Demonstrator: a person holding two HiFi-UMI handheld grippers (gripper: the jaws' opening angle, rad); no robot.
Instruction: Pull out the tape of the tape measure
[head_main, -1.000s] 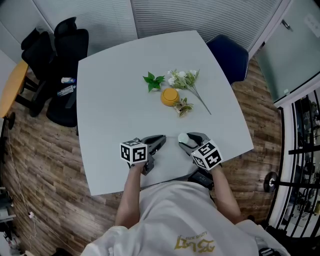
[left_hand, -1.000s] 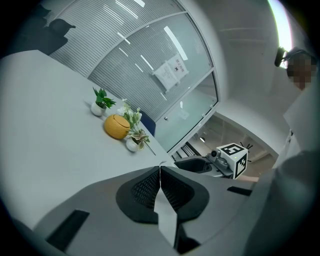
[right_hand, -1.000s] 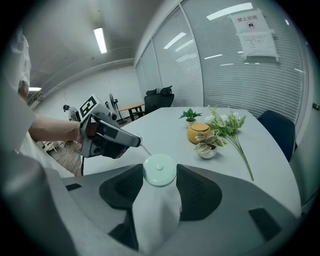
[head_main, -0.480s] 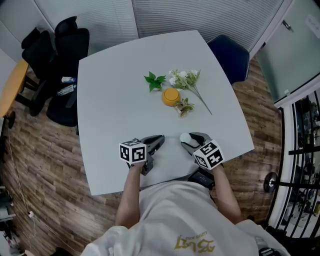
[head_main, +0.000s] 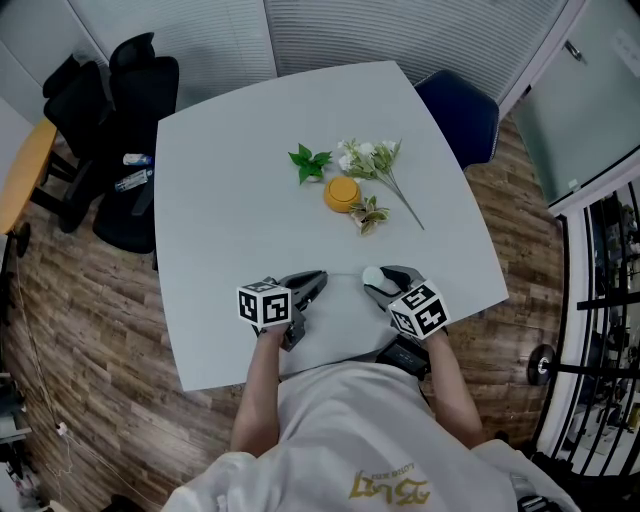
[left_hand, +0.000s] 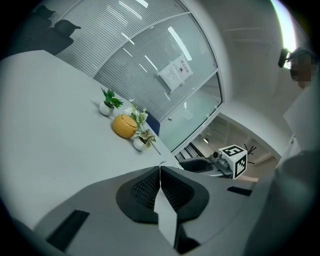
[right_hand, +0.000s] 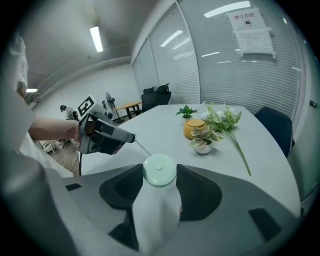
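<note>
The tape measure (right_hand: 159, 169) is a round, pale case, and my right gripper (right_hand: 160, 176) is shut on its sides. In the head view the tape measure (head_main: 372, 275) sits at the tip of my right gripper (head_main: 378, 282), low over the near part of the white table (head_main: 230, 200). My left gripper (head_main: 320, 280) is shut on the end of the tape (right_hand: 142, 147), a thin strip that runs from its tip to the case. In the left gripper view the jaws of my left gripper (left_hand: 160, 169) meet on a pale strip.
An orange pot (head_main: 341, 193), a green sprig (head_main: 306, 162), white artificial flowers (head_main: 372, 158) and a small potted plant (head_main: 367, 215) lie mid-table. Black office chairs (head_main: 110, 110) stand to the left, a blue chair (head_main: 458, 112) at the far right corner.
My right gripper has shifted slightly to the right with the tape measure, away from my left gripper. The left gripper has barely moved.
</note>
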